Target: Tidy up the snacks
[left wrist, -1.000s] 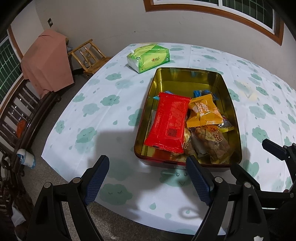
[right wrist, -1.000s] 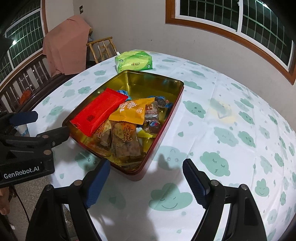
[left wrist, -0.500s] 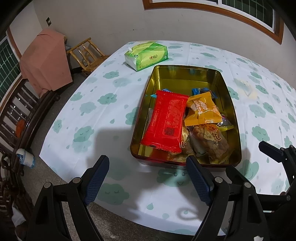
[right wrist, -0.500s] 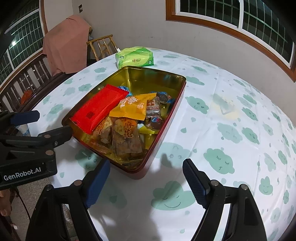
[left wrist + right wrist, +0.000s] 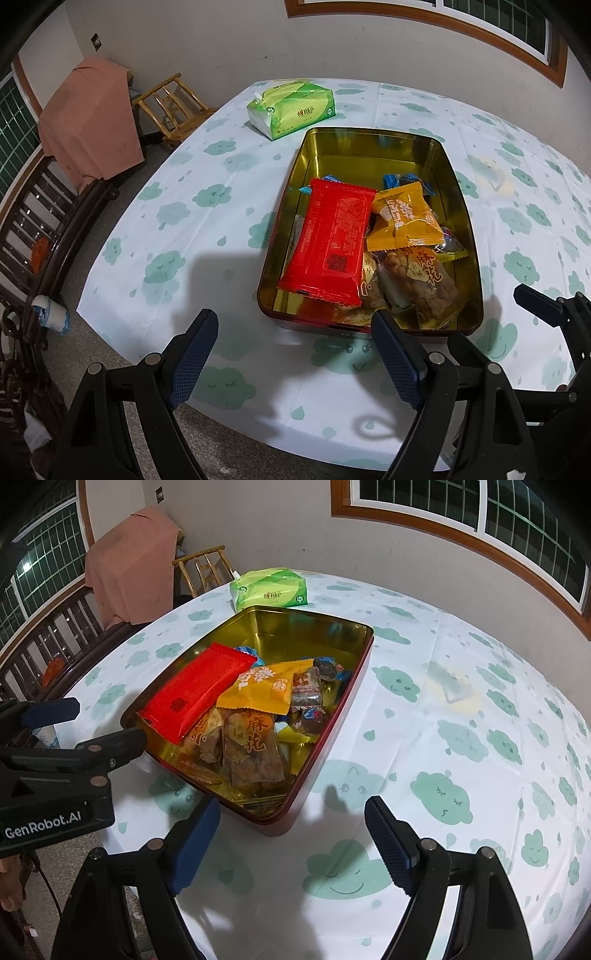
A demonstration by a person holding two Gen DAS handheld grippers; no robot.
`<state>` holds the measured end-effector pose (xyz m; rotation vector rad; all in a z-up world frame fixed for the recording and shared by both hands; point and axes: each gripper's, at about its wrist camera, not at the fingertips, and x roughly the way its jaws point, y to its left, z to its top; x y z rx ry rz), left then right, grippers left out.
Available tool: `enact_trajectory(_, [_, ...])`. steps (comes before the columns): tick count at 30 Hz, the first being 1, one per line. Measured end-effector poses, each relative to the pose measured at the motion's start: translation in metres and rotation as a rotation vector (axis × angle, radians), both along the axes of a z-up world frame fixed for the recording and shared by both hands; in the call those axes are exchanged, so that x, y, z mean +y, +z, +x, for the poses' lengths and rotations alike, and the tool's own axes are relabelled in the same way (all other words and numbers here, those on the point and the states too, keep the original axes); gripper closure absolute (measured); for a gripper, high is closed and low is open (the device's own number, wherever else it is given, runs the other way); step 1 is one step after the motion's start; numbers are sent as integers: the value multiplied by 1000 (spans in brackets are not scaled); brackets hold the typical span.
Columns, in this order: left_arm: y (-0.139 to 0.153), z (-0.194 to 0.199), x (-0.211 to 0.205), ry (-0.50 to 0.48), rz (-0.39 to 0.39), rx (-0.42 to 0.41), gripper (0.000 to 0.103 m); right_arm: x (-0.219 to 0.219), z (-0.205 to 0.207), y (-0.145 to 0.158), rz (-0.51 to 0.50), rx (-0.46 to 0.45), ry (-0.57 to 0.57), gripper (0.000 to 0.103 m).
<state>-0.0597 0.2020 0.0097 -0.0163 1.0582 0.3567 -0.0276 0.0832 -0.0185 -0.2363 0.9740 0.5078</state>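
moved: nothing, tin (image 5: pixel 458 192) as before | left gripper (image 5: pixel 295 347), right gripper (image 5: pixel 291 834): near the tin's near edge, jaws wide, empty | red packet (image 5: pixel 332 240): inside tin

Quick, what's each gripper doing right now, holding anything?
Left gripper: open, holding nothing.
Right gripper: open, holding nothing.
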Motion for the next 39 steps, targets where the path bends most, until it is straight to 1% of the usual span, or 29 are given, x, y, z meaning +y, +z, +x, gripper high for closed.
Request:
enact_trajectory(34, [-7,3,-2,-11,-10,10,20,0,3,-5,4,22,-7,20])
enact_trajectory(39, [-6,3,-2,-21,-22,-9,20,0,3,-6,4,23,-7,20])
